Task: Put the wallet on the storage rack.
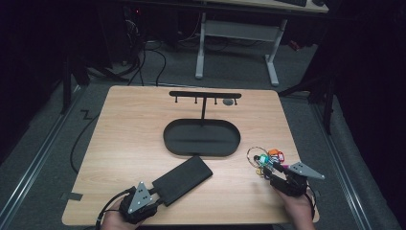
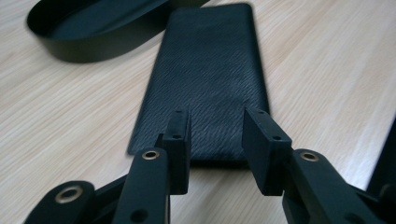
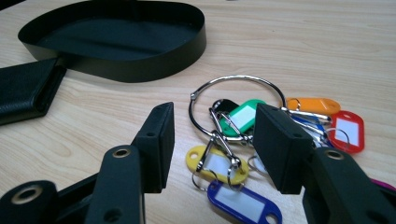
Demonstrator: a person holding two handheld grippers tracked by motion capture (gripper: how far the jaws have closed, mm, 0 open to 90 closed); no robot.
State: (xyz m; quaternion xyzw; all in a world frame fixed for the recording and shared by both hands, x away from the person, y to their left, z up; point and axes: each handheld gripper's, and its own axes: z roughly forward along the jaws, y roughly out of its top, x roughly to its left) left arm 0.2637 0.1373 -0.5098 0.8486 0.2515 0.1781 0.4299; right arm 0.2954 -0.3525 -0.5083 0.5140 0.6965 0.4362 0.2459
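Wallet (image 1: 182, 179) lies flat before the oval tray (image 1: 201, 138) in the high view, key bunch (image 1: 266, 160) right. Left gripper (image 2: 217, 142) view: jaws spread over the wallet's near end. Right gripper (image 3: 214, 149) view: jaws spread around coloured tags.

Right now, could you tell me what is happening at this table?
A person works at a wooden table with a gripper in each hand. The left gripper stands open at the near end of a flat black wallet, its pads not pressing on it. The right gripper, also open, points at a bunch of coloured key tags on a metal ring, gripping nothing. Behind both sits a black oval tray with a hook rack standing in it.
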